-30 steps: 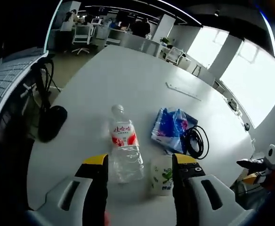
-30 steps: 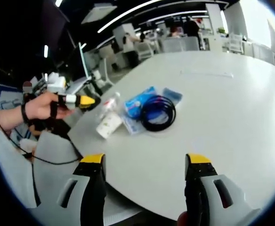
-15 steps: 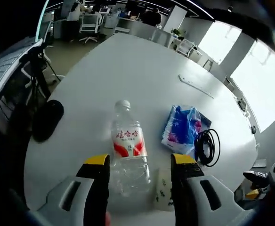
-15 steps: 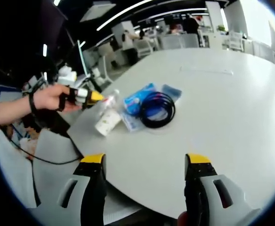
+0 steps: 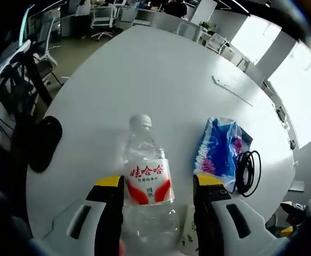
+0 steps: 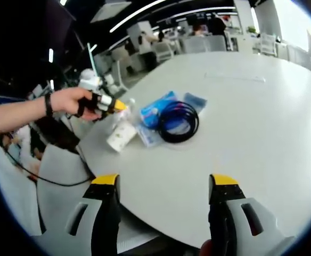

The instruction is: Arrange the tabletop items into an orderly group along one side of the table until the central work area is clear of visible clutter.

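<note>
We see a large white table (image 5: 161,69), rounded at its near end, running away toward 12 o'clock in the left gripper view. Beyond its far end stand office chairs (image 5: 103,15) and desks on a grey floor (image 5: 78,50). Bright windows (image 5: 299,90) fill the wall from 1 to 3 o'clock, split by a pale pillar (image 5: 275,50). At 9 o'clock a dark chair (image 5: 41,144) sits just beside the table edge.

In the right gripper view the same table (image 6: 262,122) spreads from centre to 3 o'clock. Long ceiling light strips (image 6: 145,9) cross at 12 o'clock, above chairs (image 6: 195,49) and people, small and blurred. The left part is dark.
</note>
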Tool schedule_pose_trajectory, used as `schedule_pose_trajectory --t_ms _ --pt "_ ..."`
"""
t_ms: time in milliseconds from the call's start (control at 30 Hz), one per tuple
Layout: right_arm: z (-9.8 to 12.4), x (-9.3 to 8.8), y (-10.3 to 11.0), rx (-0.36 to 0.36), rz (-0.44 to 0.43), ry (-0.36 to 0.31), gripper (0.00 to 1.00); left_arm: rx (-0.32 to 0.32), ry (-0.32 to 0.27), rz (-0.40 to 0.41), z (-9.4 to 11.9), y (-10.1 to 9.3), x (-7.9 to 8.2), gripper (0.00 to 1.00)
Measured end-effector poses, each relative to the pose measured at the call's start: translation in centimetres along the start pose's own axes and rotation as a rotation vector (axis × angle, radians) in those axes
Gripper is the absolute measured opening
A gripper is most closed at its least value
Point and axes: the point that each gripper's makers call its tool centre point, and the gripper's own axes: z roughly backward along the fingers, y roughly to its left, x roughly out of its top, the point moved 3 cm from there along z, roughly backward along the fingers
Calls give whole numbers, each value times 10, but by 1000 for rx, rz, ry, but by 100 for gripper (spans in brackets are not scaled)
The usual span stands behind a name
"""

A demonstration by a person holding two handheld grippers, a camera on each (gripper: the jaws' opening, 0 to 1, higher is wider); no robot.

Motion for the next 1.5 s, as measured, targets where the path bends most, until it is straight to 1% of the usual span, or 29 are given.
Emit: schedule_pose_trajectory --t_ms 67,133,300,600,633,667,700,867,967,1133,1200,1333,1500 --pt "0 1 -2 0 0 1 66 2 6 0 -2 0 1 52" --pt "0 1 -4 0 0 4 66 18 27 2 -7 1 1 52" --pt "1 2 -8 -3 -2 6 66 31 59 2 -17 2 2 54" --pt "1 -2 -12 -10 -14 13 66 57 82 -18 -28 7 2 51" --pt "1 -2 -12 -11 -13 13 66 60 81 -19 -28 8 2 49" --pt "1 -2 -12 -11 -15 13 66 68 73 -38 -28 10 4 42" --pt "1 -2 -12 -12 -17 13 66 54 72 -33 -29 8 4 42" --pt "0 -3 -13 -13 -14 16 66 36 53 -55 -28 4 5 40" --pt "-1 -2 -12 -11 -14 15 66 30 44 -51 -26 4 4 40" --pt "-3 0 -11 -6 -9 12 66 24 15 -59 -20 3 6 39" --pt "-3 2 -10 -4 -10 7 66 17 -2 -75 -17 2 7 39" --pt "-5 4 -8 1 -5 2 66 13 -16 -94 -10 1 7 39" --pt "-7 6 -5 10 -1 -5 66 13 -37 -93 0 3 5 39"
